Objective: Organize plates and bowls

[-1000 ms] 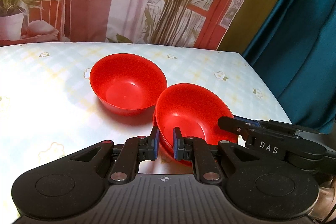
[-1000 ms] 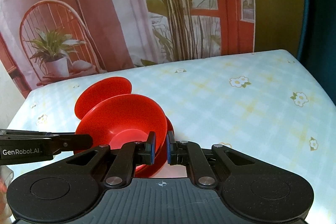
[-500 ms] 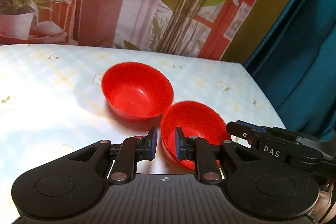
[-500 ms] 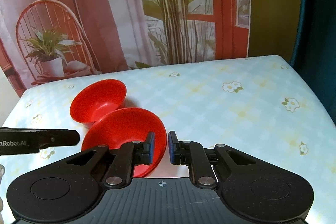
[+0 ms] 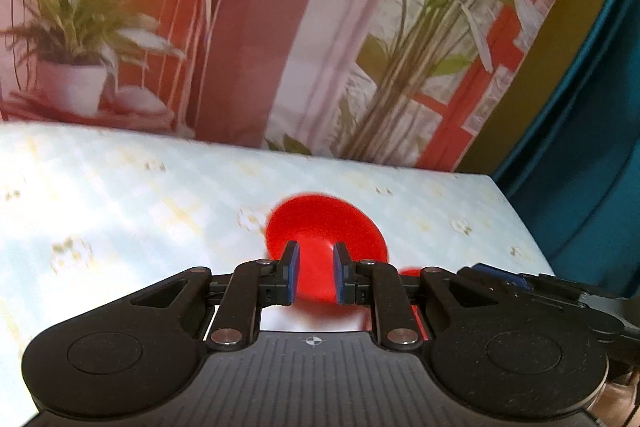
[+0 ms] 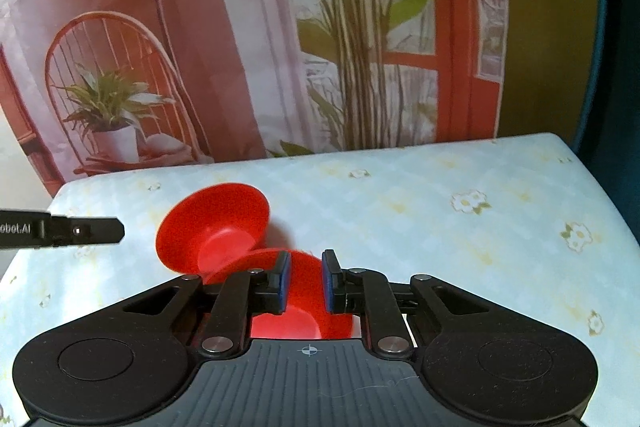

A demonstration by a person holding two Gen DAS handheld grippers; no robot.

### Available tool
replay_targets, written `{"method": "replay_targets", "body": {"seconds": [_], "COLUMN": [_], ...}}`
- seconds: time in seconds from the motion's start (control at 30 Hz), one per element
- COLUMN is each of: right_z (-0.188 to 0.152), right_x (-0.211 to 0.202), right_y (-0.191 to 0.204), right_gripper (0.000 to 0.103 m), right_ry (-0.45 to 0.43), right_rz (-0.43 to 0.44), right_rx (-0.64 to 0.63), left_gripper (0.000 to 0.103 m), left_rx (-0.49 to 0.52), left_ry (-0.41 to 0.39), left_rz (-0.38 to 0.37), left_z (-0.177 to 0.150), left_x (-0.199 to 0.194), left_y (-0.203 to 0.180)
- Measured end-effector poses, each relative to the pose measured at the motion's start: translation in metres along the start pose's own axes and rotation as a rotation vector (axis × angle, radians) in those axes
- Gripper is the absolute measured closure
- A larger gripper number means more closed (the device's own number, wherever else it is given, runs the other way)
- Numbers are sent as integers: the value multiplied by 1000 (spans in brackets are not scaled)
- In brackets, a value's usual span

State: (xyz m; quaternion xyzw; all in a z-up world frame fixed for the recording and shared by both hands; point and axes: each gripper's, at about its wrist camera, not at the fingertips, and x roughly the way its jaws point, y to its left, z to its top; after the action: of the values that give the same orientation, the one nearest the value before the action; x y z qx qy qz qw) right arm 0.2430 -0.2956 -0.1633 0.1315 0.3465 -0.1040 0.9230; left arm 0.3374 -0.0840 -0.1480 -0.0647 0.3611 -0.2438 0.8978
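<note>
Two red bowls sit on the table with the pale floral cloth. In the right wrist view the far bowl [image 6: 216,227] sits left of centre and the near bowl [image 6: 304,295] lies right under my right gripper [image 6: 305,281], whose jaws stand a little apart around nothing. In the left wrist view, which is blurred, the far bowl [image 5: 320,227] is just beyond my left gripper [image 5: 314,277], also a little open and empty; a sliver of the near bowl [image 5: 410,271] shows to the right. The left gripper's finger [image 6: 76,230] pokes in from the left.
The tablecloth [image 6: 440,219] stretches to the right and back. A printed backdrop with a chair and plants [image 6: 340,47] hangs behind the table. A teal curtain [image 5: 592,147] hangs past the table's right edge. The right gripper's body [image 5: 540,287] sits close to my left gripper.
Both grippers have let go of the near bowl's rim, opened a little and risen. The bowls now sit lower and farther off in both views.
</note>
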Motion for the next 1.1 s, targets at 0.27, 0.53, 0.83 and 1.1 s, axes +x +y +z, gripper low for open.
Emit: {"method": "replay_targets", "body": {"seconds": [0.27,0.53,0.83,1.1], "right_z": [20,24,24,21], "right_x": [28,63,92,102], "right_y": [12,16,24,27], "right_gripper": [85,85,85,86], "right_ry": [11,68,130,155], "right_rz": [24,68,65,63], "right_rx": [-17,34,41,26], "left_gripper": [84,84,71,73], "left_rx": [17,-40,-63,-80], "left_ry": [-6,66,93,104], "left_rz": [47,36,5,-18], "left_z": [19,6,-5,-9], "left_x": [21,54,70,80], "left_y": [9,29,37,38]}}
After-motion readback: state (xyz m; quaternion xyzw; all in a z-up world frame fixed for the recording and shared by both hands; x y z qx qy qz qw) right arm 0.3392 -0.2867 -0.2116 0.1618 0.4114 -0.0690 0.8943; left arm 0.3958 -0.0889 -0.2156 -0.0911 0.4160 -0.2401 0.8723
